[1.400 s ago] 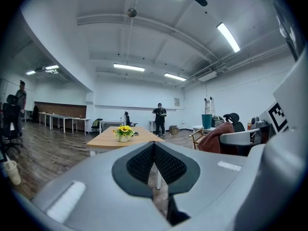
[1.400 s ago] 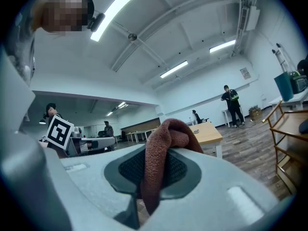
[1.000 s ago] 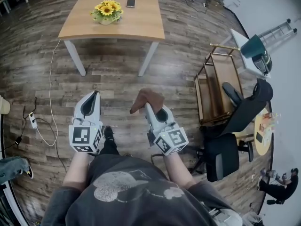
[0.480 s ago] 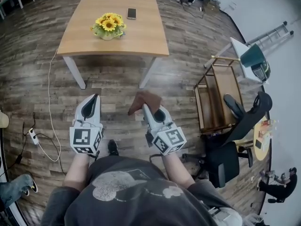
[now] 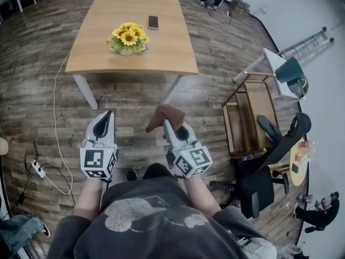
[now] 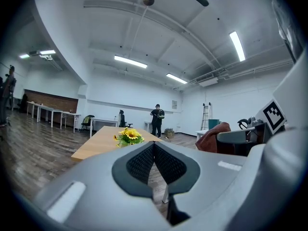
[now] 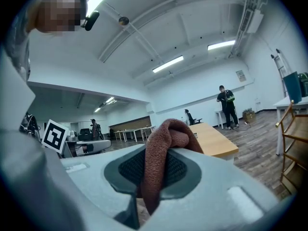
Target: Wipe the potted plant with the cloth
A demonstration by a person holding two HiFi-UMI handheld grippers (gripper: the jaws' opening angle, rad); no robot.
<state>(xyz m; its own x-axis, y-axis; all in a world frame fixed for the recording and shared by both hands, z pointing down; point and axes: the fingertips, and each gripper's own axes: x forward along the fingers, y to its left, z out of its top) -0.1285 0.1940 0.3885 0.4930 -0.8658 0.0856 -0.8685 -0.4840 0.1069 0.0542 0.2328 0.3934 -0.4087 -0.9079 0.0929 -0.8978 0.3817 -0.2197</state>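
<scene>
– Cloth (image 5: 168,114), where?
– In right gripper (image 5: 165,124), jaws clamped on it. Bunched over the tips, fold runs up-down; lower end hidden betw. pads. Left gripper (image 5: 107,116) closed, nothing in it.
– And the potted plant (image 5: 128,36)?
– Upright on table (image 5: 161,58), well ahead of both. Pot mostly hidden under blooms.

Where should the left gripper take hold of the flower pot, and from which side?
Probably the pot wall, under the flowers, coming level from the near edge of the table: the blooms cover the top, and the pot stands upright near that edge.
</scene>
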